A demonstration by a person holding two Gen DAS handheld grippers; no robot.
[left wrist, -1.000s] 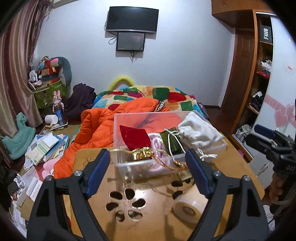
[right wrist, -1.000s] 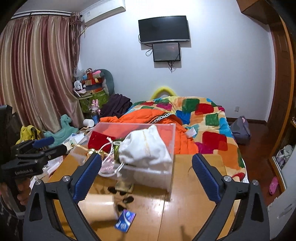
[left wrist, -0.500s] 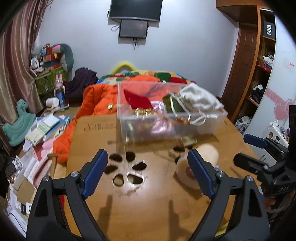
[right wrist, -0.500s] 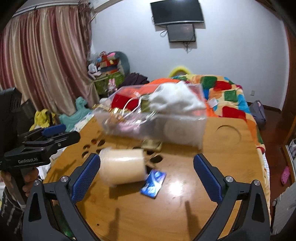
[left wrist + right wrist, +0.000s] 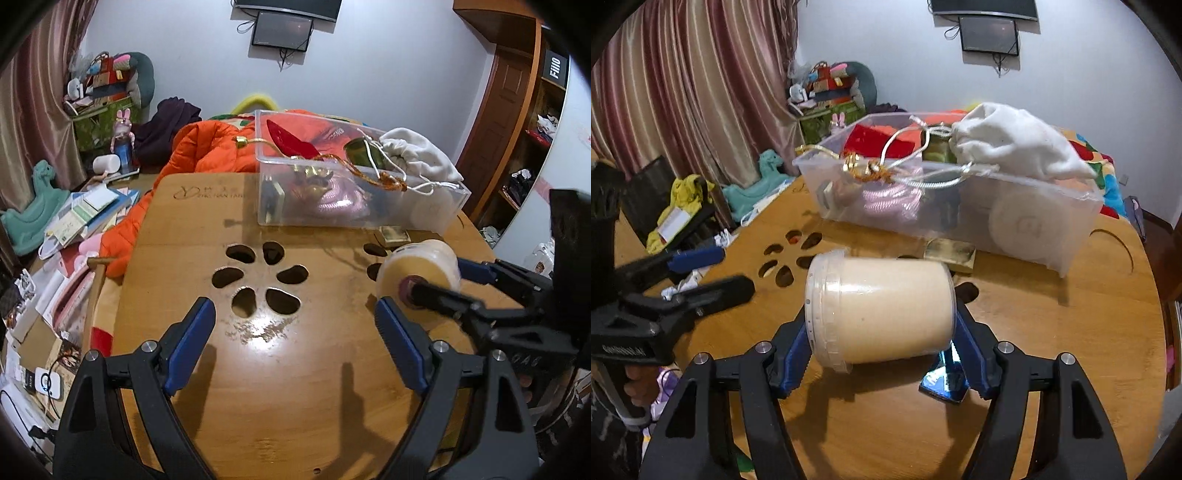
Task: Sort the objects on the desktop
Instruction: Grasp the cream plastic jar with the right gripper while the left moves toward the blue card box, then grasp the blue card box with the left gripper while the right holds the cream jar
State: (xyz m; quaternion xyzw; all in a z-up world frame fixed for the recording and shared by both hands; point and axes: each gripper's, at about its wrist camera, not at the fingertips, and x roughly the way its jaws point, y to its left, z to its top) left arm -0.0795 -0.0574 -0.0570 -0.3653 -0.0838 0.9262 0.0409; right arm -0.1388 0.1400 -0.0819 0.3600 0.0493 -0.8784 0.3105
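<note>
Right gripper (image 5: pixel 881 341): its blue-padded fingers (image 5: pixel 792 354) have just been closing, and they now bracket the cream-coloured roll of tape (image 5: pixel 882 310), one pad at each flat end. The roll lies on its side, axis running across from pad to pad. The left pad sits against the clear-rimmed end; the right pad touches the other end. I read this as a grasp on the roll. From the left wrist view the same roll (image 5: pixel 417 273) shows end-on, with one dark finger of the right gripper across its core.

Left gripper (image 5: pixel 295 343): fingers (image 5: pixel 192 339) spread wide, nothing between them but bare bench (image 5: pixel 295 406). Released, holding nothing. It hovers over the wooden top just short of the flower-shaped cut-outs (image 5: pixel 258 273).

The roll rests near the right-hand side of the bench, in front of the clear plastic bin (image 5: pixel 1071 229). A small blue foil packet (image 5: pixel 942 380) lies on the bench just under the right finger. A flat gold item (image 5: pixel 951 253) lies against the bin's near wall.

The bin carries a white drawstring pouch (image 5: pixel 1015 144), a red pouch (image 5: pixel 871 142), a pink one (image 5: pixel 890 199) and gold cord.
</note>
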